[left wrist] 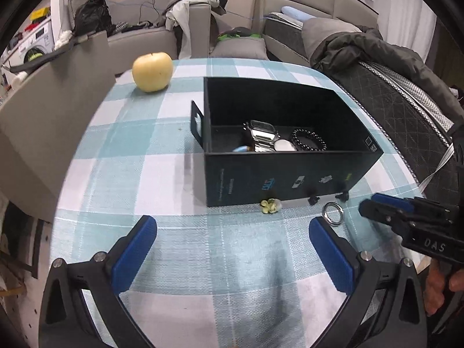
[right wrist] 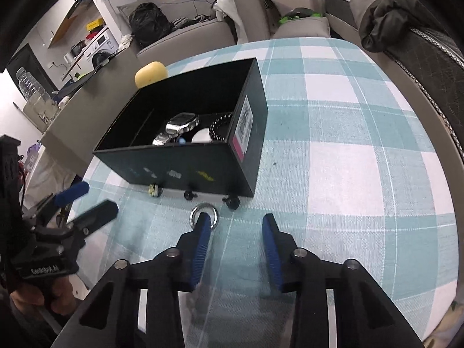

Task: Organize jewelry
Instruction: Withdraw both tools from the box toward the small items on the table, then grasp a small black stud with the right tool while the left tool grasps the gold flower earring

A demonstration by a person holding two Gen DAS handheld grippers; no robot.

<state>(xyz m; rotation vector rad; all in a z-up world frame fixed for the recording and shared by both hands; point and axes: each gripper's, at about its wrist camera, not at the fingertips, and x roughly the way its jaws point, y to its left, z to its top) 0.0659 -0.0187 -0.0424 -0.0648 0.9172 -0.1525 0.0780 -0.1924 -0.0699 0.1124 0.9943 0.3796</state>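
The round silver metal ring [right wrist: 204, 215] lies flat on the teal-and-white checked tablecloth [right wrist: 348, 156], just in front of the open black cardboard box [right wrist: 185, 162]. We hold our right gripper [right wrist: 236, 226] with jaws apart, its left fingertip [right wrist: 203, 226] overlapping the ring's near edge. Our left gripper [left wrist: 233, 232] hovers nearby, jaws spread wide and holding nothing.

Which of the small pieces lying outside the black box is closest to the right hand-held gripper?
The silver ring. It lies right at the right hand-held gripper, partly behind one fingertip, while the two black studs and the yellow-green flower piece sit farther off against the black box.
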